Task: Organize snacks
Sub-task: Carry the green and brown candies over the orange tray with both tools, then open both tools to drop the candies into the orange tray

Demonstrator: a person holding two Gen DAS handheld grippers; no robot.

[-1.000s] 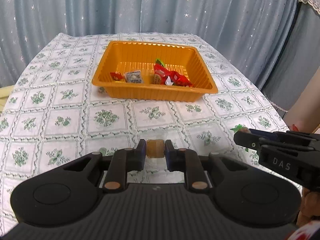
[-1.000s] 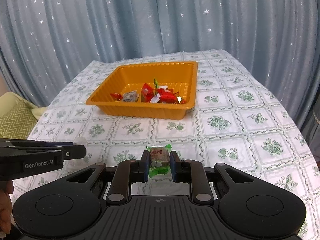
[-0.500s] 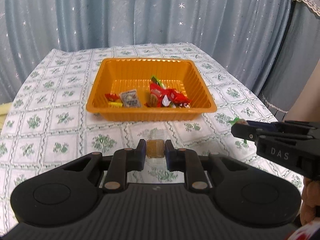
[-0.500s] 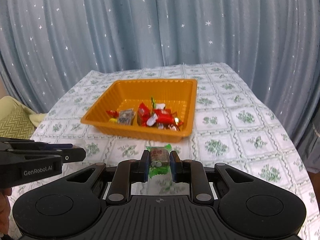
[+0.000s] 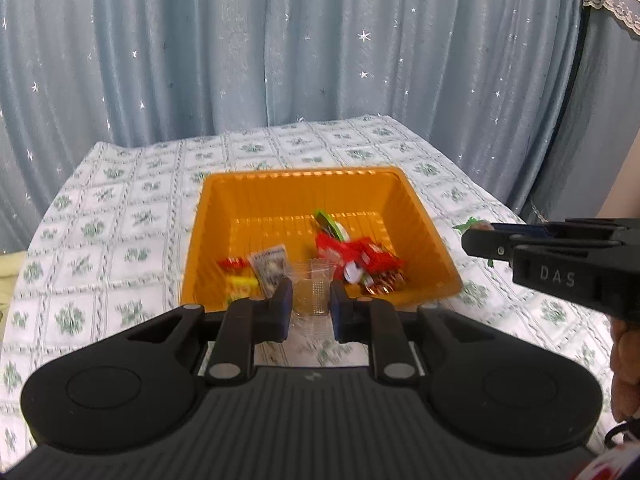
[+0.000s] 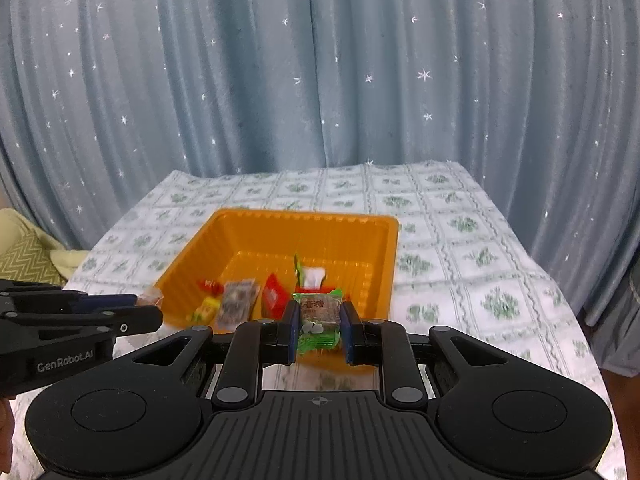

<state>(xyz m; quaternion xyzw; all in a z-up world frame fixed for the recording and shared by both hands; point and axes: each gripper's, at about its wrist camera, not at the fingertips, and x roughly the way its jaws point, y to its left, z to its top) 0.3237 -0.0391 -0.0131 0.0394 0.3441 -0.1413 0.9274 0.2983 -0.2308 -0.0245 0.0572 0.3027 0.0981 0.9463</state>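
An orange tray (image 5: pixel 248 216) (image 6: pixel 360 248) sits on the floral tablecloth and holds several wrapped snacks, mostly red ones (image 5: pixel 360 256) (image 6: pixel 274 300). My left gripper (image 5: pixel 310 300) is shut on a clear-wrapped brown candy (image 5: pixel 311 298), held above the tray's near edge. My right gripper (image 6: pixel 319 326) is shut on a green-wrapped brown candy (image 6: pixel 318 320), also held above the tray's near edge. Each gripper shows in the other's view: the right one (image 5: pixel 560 268) with green wrapper at its tip, the left one (image 6: pixel 72 320).
The table (image 5: pixel 120 240) has a white cloth with green flower squares. A blue starred curtain (image 6: pixel 320 80) hangs close behind it. A yellow-green cushion (image 6: pixel 24 256) lies off the table's left side. The person's arm (image 5: pixel 624 184) is at the right.
Both grippers have risen and moved forward toward the tray, each still holding its candy. The tray now lies just beyond and below the fingertips.
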